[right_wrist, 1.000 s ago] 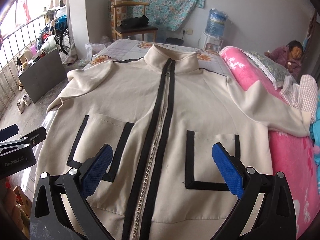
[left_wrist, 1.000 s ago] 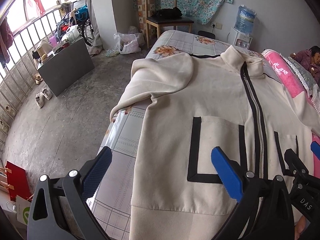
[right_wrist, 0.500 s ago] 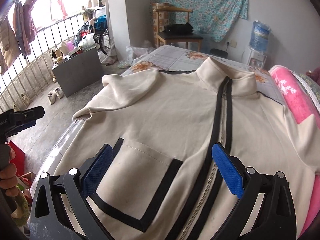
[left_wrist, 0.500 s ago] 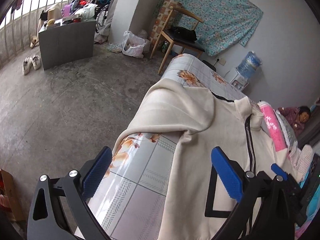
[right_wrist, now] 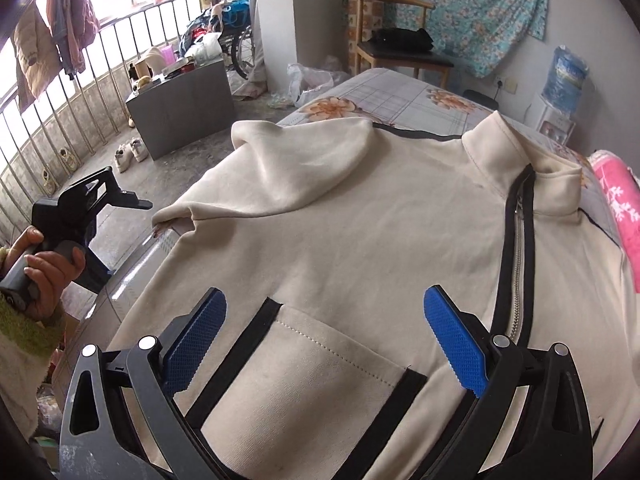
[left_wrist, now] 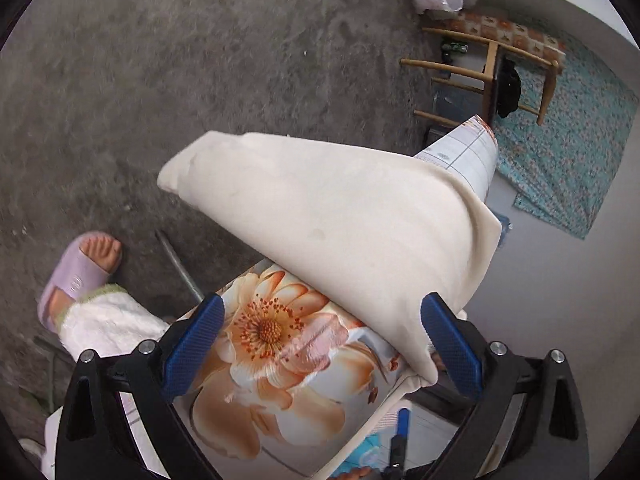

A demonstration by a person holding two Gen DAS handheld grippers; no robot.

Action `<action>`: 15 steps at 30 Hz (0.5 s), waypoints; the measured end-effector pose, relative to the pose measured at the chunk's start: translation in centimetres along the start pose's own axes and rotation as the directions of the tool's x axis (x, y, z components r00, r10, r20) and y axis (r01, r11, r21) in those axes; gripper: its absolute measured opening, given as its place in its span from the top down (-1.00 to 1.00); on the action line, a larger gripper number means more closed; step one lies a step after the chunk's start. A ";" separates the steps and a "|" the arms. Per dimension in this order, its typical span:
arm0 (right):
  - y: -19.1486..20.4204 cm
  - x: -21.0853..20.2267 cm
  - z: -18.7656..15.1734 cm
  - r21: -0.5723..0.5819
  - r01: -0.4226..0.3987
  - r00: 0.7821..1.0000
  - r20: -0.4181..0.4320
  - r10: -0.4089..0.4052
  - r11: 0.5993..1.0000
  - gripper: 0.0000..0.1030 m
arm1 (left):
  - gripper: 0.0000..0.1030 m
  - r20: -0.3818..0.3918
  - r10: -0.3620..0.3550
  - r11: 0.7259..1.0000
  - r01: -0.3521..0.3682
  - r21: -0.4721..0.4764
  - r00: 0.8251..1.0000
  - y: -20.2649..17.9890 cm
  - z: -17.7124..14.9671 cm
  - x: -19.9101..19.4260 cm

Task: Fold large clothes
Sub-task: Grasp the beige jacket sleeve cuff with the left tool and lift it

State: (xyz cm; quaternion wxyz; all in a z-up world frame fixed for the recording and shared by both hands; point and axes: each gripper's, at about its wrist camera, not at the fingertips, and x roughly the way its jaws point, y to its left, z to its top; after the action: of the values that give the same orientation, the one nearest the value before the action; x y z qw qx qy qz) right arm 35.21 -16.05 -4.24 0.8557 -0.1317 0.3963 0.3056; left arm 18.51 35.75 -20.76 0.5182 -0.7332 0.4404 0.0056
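Observation:
A cream zip jacket [right_wrist: 360,216] with black trim lies face up on the bed, collar at the far end. Its left sleeve [right_wrist: 280,168] is bunched at the bed's left edge; in the left wrist view that sleeve [left_wrist: 340,224] hangs over the bed side. My left gripper [left_wrist: 320,340] is open, tilted down beside the bed, with the sleeve's lower edge between its jaws, and it also shows in the right wrist view [right_wrist: 80,208]. My right gripper [right_wrist: 324,336] is open, above the jacket's left chest pocket [right_wrist: 320,368].
The bed has a floral sheet [left_wrist: 272,360]. A person's foot in a purple slipper [left_wrist: 80,272] stands on the concrete floor by the bed. A wooden chair [right_wrist: 396,52], a grey cabinet [right_wrist: 180,108] and a pink blanket [right_wrist: 620,208] surround the bed.
My left gripper has swung left and tipped down over the bed's side onto the hanging sleeve. My right gripper has shifted left from the zip to the left pocket.

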 end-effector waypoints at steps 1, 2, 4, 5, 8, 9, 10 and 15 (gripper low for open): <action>0.0 0.2 0.0 -0.001 0.007 1.000 -0.006 -0.007 1.000 -0.84 | -0.87 -0.026 -0.034 0.999 0.033 -0.043 0.999 0.6 0.7 0.9; -0.1 0.4 0.0 0.000 0.013 1.000 -0.011 -0.013 1.000 -0.84 | -0.87 -0.043 -0.059 0.996 0.056 -0.071 0.997 1.2 1.5 1.6; -0.3 0.9 0.0 0.005 0.023 1.000 -0.020 -0.023 1.000 -0.84 | -0.86 -0.061 -0.086 0.991 0.079 -0.108 0.994 1.8 3.1 3.0; -0.4 1.0 0.0 0.009 0.031 0.999 -0.026 -0.031 0.999 -0.84 | -0.86 -0.076 -0.099 0.989 0.089 -0.121 0.992 2.0 3.8 3.8; -0.7 1.3 0.1 0.022 0.050 0.998 -0.039 -0.049 0.998 -0.84 | -0.79 -0.103 -0.082 0.988 0.068 -0.139 0.991 3.0 5.5 5.6; -0.9 1.3 0.1 0.025 0.058 0.998 -0.041 -0.057 0.998 -0.84 | -0.74 -0.108 -0.071 0.987 0.055 -0.148 0.992 3.2 5.8 5.9; -1.0 1.2 0.1 0.027 0.066 0.997 -0.041 -0.064 0.997 -0.84 | -0.60 -0.108 -0.061 0.987 0.043 -0.157 0.992 3.6 6.2 6.1; -1.5 0.8 0.1 0.036 0.100 0.995 -0.030 -0.099 0.994 -0.84 | 0.44 -0.029 0.021 0.990 -0.025 -0.137 0.999 3.6 7.7 5.0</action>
State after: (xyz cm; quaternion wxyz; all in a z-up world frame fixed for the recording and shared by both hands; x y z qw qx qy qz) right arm 36.61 -16.88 -4.79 0.8666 -0.1394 0.4067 0.2533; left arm 22.68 38.15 -29.32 0.4605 -0.7619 0.4543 0.0319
